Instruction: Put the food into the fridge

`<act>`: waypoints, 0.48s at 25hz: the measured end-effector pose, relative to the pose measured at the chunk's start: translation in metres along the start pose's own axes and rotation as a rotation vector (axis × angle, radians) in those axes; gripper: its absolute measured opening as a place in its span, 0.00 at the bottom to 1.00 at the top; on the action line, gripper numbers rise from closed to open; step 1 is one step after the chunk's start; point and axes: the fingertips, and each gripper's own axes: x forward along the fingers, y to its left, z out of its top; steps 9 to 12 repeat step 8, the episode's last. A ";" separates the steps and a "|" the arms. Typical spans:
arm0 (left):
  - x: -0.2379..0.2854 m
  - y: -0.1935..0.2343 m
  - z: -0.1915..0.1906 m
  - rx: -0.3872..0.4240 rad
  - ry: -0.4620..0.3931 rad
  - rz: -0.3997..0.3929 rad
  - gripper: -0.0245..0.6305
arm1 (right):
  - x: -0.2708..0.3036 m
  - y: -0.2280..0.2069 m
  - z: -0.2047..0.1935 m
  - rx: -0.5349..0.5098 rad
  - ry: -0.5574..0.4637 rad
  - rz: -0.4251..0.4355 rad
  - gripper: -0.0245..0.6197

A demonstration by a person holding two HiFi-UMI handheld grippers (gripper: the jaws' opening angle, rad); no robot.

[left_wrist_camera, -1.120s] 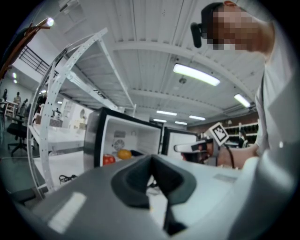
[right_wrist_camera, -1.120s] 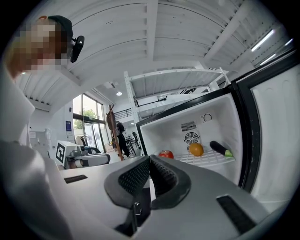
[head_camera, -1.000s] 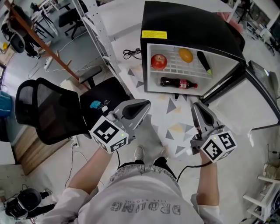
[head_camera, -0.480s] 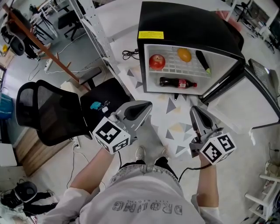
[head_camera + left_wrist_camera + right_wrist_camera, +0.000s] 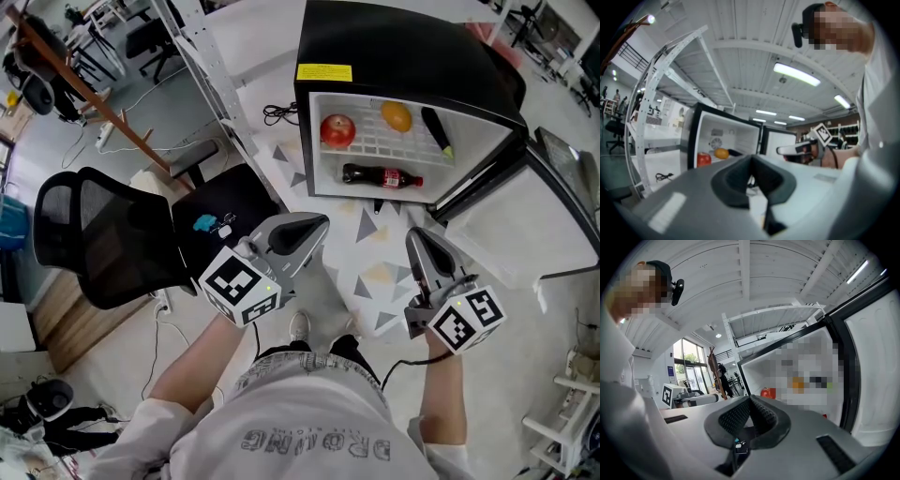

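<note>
I am standing in front of the fridge, a small black one sitting on the floor at the far side, with its door swinging wide open to the right. The food is lying inside it: on the white wire shelf an apple is sitting at the left, an orange in the middle towards the back, and a long dark thing with a green tip at the right — I cannot tell what it is. Under the shelf a cola bottle is lying on its side, cap pointing right. I am holding the left gripper and the right gripper near me, both well apart from the fridge and pointing towards its opening; each one's jaws are pressing together with nothing between them. Nothing is standing between the grippers and the open fridge — only speckled floor with grey triangles. To the left a black office chair is standing close by the left gripper, with a small blue thing lying on its seat. A white perforated upright is rising at the far left of the fridge, and a black cable is coiling on the floor between the two. My shoe is showing just below the grippers.
</note>
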 end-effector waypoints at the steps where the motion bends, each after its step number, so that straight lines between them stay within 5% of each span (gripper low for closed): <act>1: 0.001 0.000 0.000 0.000 0.000 0.000 0.05 | 0.000 0.000 0.001 0.000 -0.001 0.003 0.04; 12: 0.004 -0.001 0.001 0.003 -0.003 0.000 0.05 | -0.002 -0.001 0.004 -0.005 -0.006 0.009 0.04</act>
